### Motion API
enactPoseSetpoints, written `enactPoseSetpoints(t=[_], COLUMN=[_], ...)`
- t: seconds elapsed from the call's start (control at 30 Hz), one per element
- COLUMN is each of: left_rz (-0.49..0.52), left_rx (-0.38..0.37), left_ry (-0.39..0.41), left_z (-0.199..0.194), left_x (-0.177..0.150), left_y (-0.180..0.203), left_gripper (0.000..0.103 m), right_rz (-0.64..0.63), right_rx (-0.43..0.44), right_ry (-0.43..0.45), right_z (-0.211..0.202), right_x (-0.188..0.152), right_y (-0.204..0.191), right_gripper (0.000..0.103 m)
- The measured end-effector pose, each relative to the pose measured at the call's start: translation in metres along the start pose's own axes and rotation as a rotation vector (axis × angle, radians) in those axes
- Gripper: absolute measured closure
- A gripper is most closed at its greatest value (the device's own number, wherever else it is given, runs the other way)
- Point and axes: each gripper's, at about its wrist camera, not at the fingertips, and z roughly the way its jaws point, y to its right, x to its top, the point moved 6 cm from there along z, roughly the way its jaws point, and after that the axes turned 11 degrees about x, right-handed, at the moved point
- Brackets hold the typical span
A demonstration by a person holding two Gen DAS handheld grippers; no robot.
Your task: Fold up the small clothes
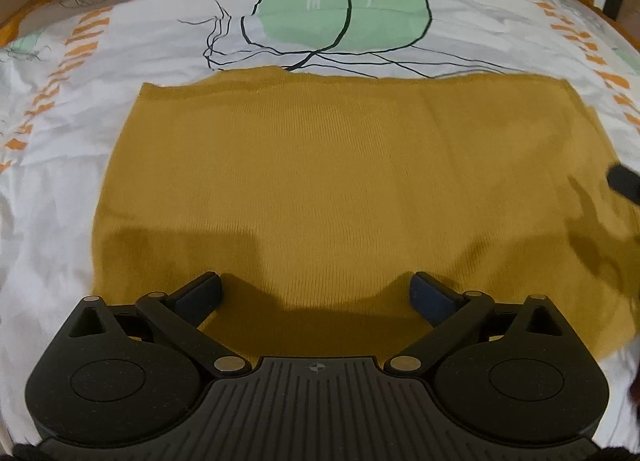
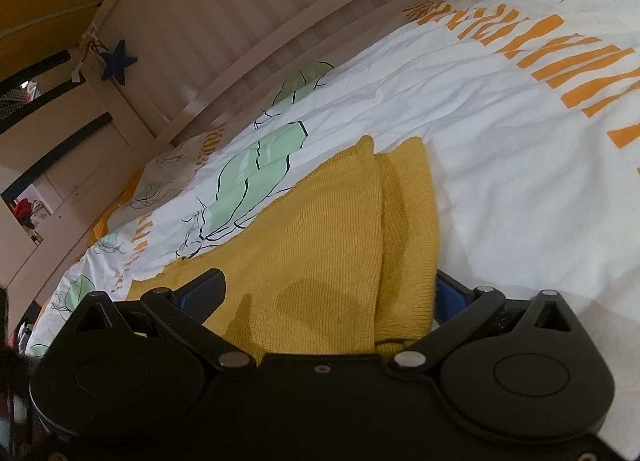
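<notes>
Spread wide and empty, our left gripper point(image 1: 316, 289) hovers over the mustard knit garment point(image 1: 312, 181) lying flat on the printed duvet point(image 1: 120, 41); our right gripper point(image 2: 332, 293), also parted, straddles its folded edge. Soft, light and floppy, we judge; pinch corners or hems.

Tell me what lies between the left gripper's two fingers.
In the left wrist view, only the flat mustard knit garment fills the gap of the left gripper. The fingers stand wide apart over it, gripping nothing. The bedsheet lies beyond.
</notes>
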Motion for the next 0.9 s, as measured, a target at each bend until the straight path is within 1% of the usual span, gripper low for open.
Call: enactPoseSetpoints(t=[0.1,0.2,0.4,0.53,0.67,0.73,0.77,0.8,0.83,0.9], left_rz=[-0.011,-0.028,-0.023,-0.026,-0.031,-0.036,-0.038,-0.038,-0.040,-0.056], left_rx=[-0.004,-0.013,-0.006,-0.009,-0.027,-0.048,-0.060,-0.068,-0.071,-0.068], left_ry=[0.004,-0.003,0.006,0.009,0.004,0.003,0.003,0.003,0.004,0.016], left_z=[-0.001,0.002,0.005,0.005,0.005,0.004,0.003,0.002,0.000,-0.004], left_x=[-0.008,-0.009,-0.010,-0.011,-0.010,-0.008,-0.008,-0.007,-0.007,-0.005], left_y=[-0.001,-0.002,0.000,-0.001,-0.004,-0.008,-0.010,-0.012,-0.015,-0.025], left_gripper=[0.001,0.000,0.000,0.000,0.000,0.000,0.001,0.002,0.003,0.003], right_rz=[0.001,0.007,0.025,0.037,0.068,0.086,0.087,0.086,0.084,0.077], right_rx=[0.001,0.005,0.012,0.001,-0.019,-0.036,-0.047,-0.055,-0.067,-0.090], right_ry=[0.000,0.001,-0.003,-0.040,-0.112,-0.146,-0.162,-0.177,-0.192,-0.220], right_z=[0.000,-0.001,-0.001,0.001,0.004,0.003,0.003,0.002,0.002,0.000], right_x=[0.000,0.000,0.002,0.005,0.011,0.015,0.016,0.018,0.019,0.020], right_y=[0.001,0.001,0.002,0.002,0.000,0.000,0.000,0.000,-0.001,0.000], right_gripper=[0.000,0.000,0.000,0.000,0.001,0.008,0.020,0.030,0.033,0.045])
